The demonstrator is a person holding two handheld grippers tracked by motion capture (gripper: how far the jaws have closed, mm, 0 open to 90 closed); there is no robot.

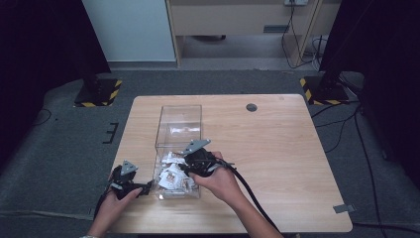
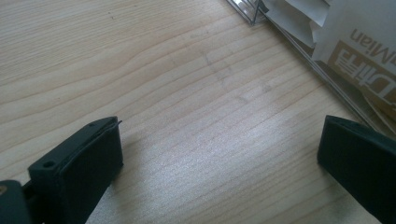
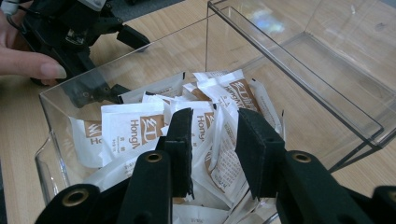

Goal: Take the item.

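Sachets (image 3: 133,128) lie heaped in the clear acrylic box (image 1: 165,191) near the worktop's (image 1: 277,148) front-left edge. My right gripper (image 3: 212,149) hangs over them, fingers (image 3: 180,144) parted and empty. My left gripper (image 2: 219,163) rests released beside the box. I'd drop straight down, straddle one sachet edge, and close gently without catching the wall.

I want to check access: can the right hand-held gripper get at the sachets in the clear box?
Probably yes. The right hand-held gripper hangs over the sachets, and the clear box is open on top.
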